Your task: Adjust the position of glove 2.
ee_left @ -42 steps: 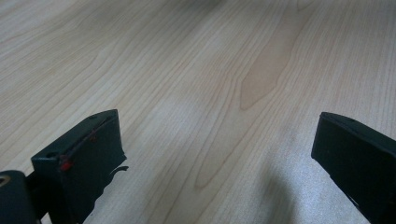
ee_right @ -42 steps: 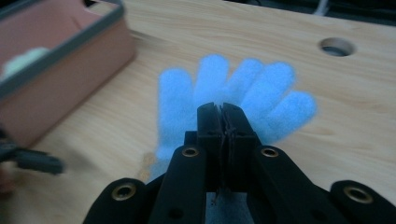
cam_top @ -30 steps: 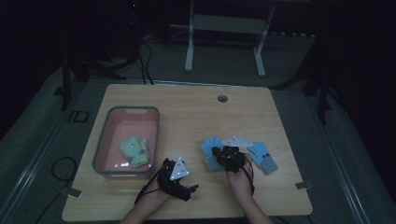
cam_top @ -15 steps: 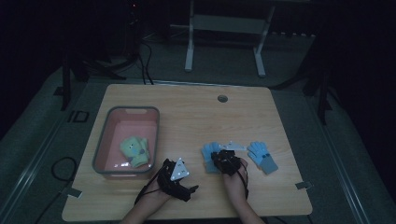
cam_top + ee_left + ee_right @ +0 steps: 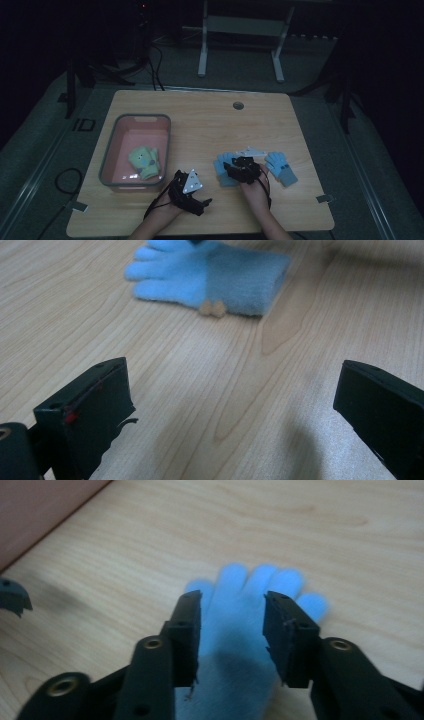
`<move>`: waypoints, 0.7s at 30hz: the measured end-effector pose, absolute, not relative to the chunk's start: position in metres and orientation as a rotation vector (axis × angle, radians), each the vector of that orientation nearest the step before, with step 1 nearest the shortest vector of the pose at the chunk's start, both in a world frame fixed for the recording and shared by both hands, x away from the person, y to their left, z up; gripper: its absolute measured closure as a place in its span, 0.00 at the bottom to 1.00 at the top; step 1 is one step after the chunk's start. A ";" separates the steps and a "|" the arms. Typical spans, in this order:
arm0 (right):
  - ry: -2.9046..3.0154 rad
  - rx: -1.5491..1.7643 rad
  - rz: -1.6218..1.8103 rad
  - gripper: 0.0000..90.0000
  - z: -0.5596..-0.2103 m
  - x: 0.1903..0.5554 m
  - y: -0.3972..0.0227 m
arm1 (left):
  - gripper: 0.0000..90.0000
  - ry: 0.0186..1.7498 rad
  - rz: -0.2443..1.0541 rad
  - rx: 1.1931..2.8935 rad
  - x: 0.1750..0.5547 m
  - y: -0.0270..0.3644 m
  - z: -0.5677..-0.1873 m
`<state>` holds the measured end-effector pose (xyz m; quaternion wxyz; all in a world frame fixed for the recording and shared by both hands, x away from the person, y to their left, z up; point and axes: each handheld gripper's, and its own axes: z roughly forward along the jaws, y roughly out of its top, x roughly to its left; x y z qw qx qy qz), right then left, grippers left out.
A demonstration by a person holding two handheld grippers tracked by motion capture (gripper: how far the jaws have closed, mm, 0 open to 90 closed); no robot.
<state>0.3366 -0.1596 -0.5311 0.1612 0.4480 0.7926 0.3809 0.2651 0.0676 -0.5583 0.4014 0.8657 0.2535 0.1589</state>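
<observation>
Two light blue gloves lie flat on the wooden table [image 5: 210, 120]. In the high view my right gripper [image 5: 239, 169] hovers over the left blue glove [image 5: 223, 166]; the other blue glove [image 5: 281, 169] lies apart at its right. The right gripper view has that glove [image 5: 250, 585] under my right gripper [image 5: 232, 600], whose jaws stand a little apart over its palm, fingers pointing away. My left gripper [image 5: 189, 192] sits near the front edge, jaws wide open. In the left gripper view the glove [image 5: 210, 270] lies ahead of my left gripper [image 5: 232, 367], which holds nothing.
A pink bin [image 5: 116, 150] stands at the table's left with a yellow-green glove [image 5: 144, 161] inside it. Its wall [image 5: 45, 515] shows at the top left of the right gripper view. A round cable hole [image 5: 238, 105] is at the back. White stand legs [image 5: 202, 50] rise beyond the table.
The right gripper has shifted slightly left and toward the person over the left blue glove. The two blue gloves now lie apart. The left gripper has barely moved.
</observation>
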 end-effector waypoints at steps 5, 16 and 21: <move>2.257 1.253 1.126 0.59 -0.516 0.342 -0.174 | 0.03 0.642 0.403 2.185 0.265 0.068 -0.559; 2.273 1.149 1.132 0.60 -0.496 0.348 -0.214 | 0.03 0.645 0.378 2.171 0.266 0.068 -0.558; 2.286 1.097 1.133 0.61 -0.492 0.345 -0.230 | 0.03 0.643 0.376 2.179 0.266 0.067 -0.560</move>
